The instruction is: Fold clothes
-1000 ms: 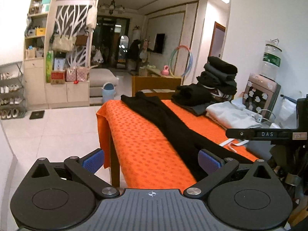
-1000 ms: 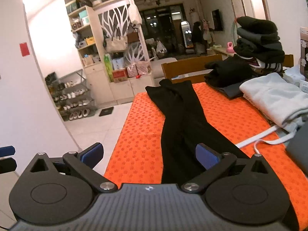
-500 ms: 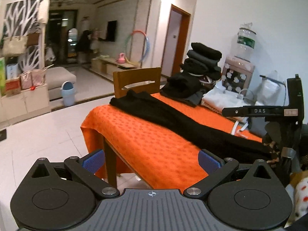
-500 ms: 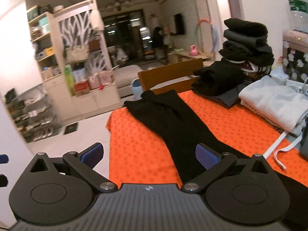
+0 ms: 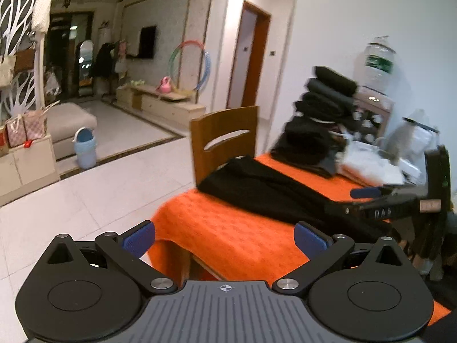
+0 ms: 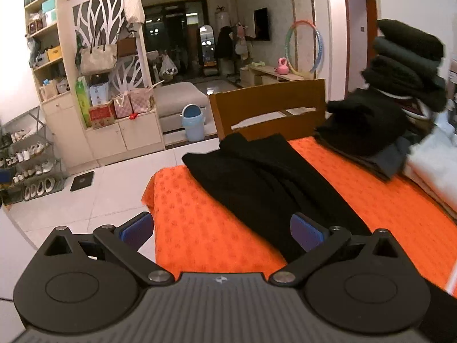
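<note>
A blue bin [image 6: 193, 126] is seen on the tiled floor at the left, and a wooden chair [image 6: 268, 108] is set against the far end of the table. The left gripper [image 5: 224, 238] is held wide open over the near corner of the orange tablecloth [image 5: 228, 234], with nothing between its pads. The right gripper [image 6: 221, 231] is likewise spread wide and empty, its right pad above the black trousers [image 6: 265, 180], which are laid lengthwise on the cloth. Further right, a stack of dark folded clothes [image 6: 400, 85] and a pale garment [image 6: 431, 165] are placed.
</note>
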